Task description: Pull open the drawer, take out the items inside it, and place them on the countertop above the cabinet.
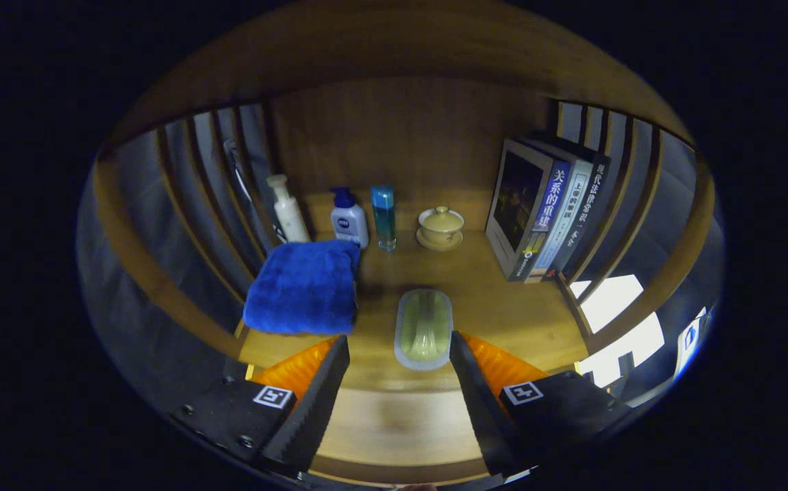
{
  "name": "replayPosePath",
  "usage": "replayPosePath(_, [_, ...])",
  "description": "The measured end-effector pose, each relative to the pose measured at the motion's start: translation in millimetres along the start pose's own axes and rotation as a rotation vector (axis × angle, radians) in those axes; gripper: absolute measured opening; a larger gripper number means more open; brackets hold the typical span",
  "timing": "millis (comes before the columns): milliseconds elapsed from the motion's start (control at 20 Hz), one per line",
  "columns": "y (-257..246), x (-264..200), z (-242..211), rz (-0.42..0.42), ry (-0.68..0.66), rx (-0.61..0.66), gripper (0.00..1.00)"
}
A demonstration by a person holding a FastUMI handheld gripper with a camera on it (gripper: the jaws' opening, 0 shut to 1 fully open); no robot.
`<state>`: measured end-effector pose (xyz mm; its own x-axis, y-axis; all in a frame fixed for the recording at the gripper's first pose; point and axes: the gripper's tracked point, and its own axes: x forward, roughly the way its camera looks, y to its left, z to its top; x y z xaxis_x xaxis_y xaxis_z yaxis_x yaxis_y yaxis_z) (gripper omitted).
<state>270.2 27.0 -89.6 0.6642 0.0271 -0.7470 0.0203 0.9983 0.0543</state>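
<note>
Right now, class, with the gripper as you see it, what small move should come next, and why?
Probably draw the gripper back and drop toward the drawer for the next item. Its fingers are open and hold nothing, and the green dish already lies on the countertop just ahead of them, beside the blue towel.

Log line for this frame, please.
gripper: open, empty | green soap dish: on countertop, between and just ahead of fingers | blue towel: beside it | drawer: unseen

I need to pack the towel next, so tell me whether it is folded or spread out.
Folded. The blue towel lies as a thick, squared pad on the wooden countertop, just ahead of the open claw's left finger, with the bottles behind it.
</note>
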Motion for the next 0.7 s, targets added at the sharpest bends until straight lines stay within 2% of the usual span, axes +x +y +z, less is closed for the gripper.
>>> replayPosePath(400, [28.4,-75.0,-33.2,0.055,-0.190,-0.073,0.99])
replayPosePath(550, [40.3,-102.5,-45.5,0.086,-0.302,-0.073,0.98])
replayPosePath(700, [38.7,-123.7,-72.6,0.074,-0.403,-0.092,0.98])
